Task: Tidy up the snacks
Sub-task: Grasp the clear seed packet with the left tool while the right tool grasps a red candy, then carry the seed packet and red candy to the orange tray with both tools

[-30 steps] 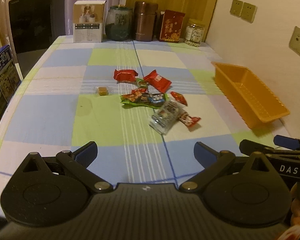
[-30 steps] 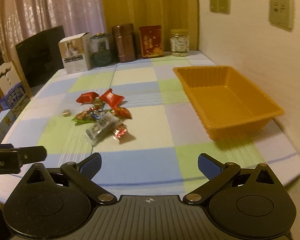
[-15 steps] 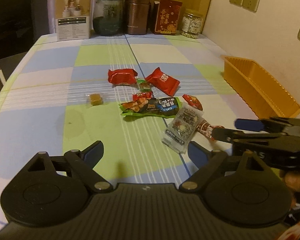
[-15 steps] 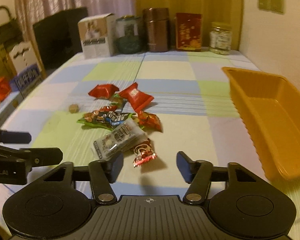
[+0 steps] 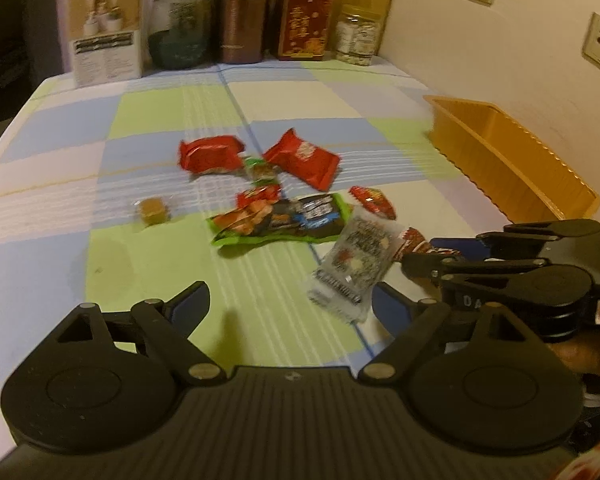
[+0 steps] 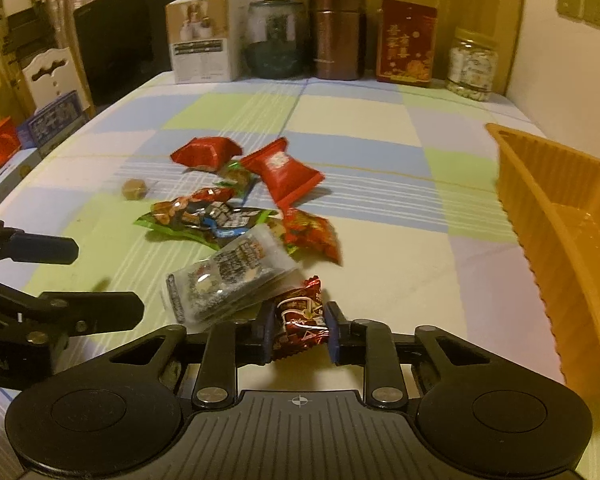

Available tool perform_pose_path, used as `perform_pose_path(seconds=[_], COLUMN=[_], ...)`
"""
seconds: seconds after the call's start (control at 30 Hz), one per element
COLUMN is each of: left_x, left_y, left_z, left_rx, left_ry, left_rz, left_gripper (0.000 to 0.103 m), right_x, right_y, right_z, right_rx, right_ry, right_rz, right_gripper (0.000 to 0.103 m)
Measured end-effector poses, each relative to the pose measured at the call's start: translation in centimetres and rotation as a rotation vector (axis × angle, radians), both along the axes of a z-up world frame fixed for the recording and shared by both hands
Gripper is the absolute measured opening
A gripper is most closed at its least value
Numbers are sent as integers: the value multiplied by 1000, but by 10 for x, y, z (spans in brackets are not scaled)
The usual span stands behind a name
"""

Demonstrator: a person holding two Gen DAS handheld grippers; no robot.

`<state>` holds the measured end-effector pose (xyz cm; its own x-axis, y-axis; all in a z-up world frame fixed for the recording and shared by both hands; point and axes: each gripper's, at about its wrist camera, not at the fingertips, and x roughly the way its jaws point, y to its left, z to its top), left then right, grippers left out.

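Right gripper [image 6: 300, 334] closed in on one dark-red candy [image 6: 300, 322].

A checked tablecloth [image 6: 380, 152] covers the table; on it are scattered snack packets [image 6: 220, 216], an orange tray [image 6: 560, 216], and jars and boxes [image 6: 336, 32] lined along the far edge.

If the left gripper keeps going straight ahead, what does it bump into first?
Probably the green snack packet, lying ahead between the open left gripper fingers; bare tablecloth comes before it. Depth is hard to judge.
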<state>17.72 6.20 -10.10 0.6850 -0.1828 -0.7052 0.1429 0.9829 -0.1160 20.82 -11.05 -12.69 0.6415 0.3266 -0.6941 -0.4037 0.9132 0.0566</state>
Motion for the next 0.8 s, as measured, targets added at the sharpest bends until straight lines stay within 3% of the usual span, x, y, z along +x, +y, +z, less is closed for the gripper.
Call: perform_pose_path(seconds=[0.2,0.33,0.43,0.53,0.8], left_x=[18,33,43,49,44], left_y=[-27,-45,-53,-59,-61], left_z=[-1,-7,-11,-16,-17], left_rx=[60,120,136,171,196], left_ry=[-44,-42,-21,3,43], left_rz=[-131,-222,-253,-276,-272], left_gripper=[78,66,58,44,37], right_x=[-5,-6,-7,-8,-10], right_y=[-30,-44,-48,-49,-49], right_z=[8,11,12,13,15], right_rx=[41,65,72,76,94], right_ry=[-14,-8,-6,-7,-18], right_rz=[-130,-178,-192,-193,-194], right_gripper=[26,26,26,26,26])
